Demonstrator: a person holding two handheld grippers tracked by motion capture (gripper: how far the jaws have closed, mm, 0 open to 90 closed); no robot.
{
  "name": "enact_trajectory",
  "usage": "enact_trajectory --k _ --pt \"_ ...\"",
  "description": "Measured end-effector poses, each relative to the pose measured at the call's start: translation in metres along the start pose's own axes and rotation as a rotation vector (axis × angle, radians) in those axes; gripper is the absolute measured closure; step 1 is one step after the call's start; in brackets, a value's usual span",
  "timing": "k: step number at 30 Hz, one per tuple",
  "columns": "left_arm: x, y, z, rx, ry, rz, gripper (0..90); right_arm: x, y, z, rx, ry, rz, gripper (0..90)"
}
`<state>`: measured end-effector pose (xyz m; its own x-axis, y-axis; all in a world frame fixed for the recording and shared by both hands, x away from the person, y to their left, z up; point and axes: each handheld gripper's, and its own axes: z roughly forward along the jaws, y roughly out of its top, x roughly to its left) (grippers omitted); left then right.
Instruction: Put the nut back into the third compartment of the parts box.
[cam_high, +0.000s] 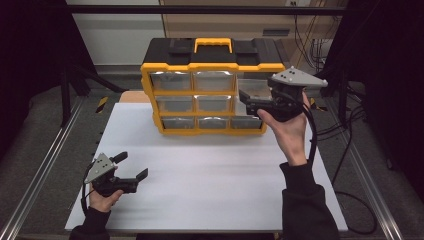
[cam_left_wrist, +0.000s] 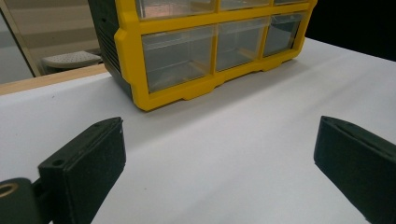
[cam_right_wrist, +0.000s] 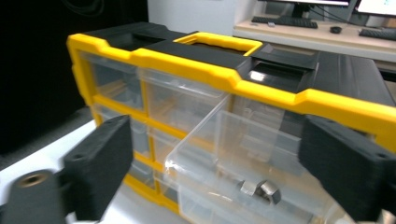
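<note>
A yellow and black drawer cabinet (cam_high: 212, 67) with clear drawers stands at the back of the white tabletop (cam_high: 200, 170). My right gripper (cam_high: 248, 102) is held in the air in front of the cabinet's right column, jaws open and nothing between them. In the right gripper view, its gripper (cam_right_wrist: 224, 172) faces a clear upper drawer (cam_right_wrist: 219, 140) that is pulled out, with a metal nut (cam_right_wrist: 261, 189) lying in it. My left gripper (cam_high: 132, 165) rests low at the front left of the table, open and empty. From the left gripper view, that gripper (cam_left_wrist: 219, 158) looks toward the cabinet (cam_left_wrist: 126, 51).
Metal frame rails (cam_high: 40, 170) run along both sides of the table. Black cables (cam_high: 345, 150) hang at the right. Dark curtains close in the sides. Behind the cabinet is a desk with keyboards (cam_right_wrist: 285, 21).
</note>
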<state>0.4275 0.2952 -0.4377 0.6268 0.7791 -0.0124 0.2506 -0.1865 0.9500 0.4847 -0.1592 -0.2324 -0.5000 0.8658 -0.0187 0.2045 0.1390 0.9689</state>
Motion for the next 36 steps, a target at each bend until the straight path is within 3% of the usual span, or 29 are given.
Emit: enact_trajectory --k 5,14,30,36 --pt "0.000 0.000 0.000 -0.001 0.001 0.001 2.1 0.007 -0.021 -0.017 -0.042 0.022 -0.015 3.4" --pt "-0.001 0.000 0.000 -0.001 0.003 -0.001 2.1 0.009 -0.075 -0.029 -0.045 0.050 0.012 2.4" --pt "-0.001 0.000 0.000 0.002 0.007 0.003 2.0 -0.008 -0.189 -0.032 0.023 0.064 0.087 2.6" --pt "-0.002 -0.001 0.001 0.004 0.004 0.008 2.1 -0.014 -0.215 -0.036 0.053 0.066 0.083 2.3"
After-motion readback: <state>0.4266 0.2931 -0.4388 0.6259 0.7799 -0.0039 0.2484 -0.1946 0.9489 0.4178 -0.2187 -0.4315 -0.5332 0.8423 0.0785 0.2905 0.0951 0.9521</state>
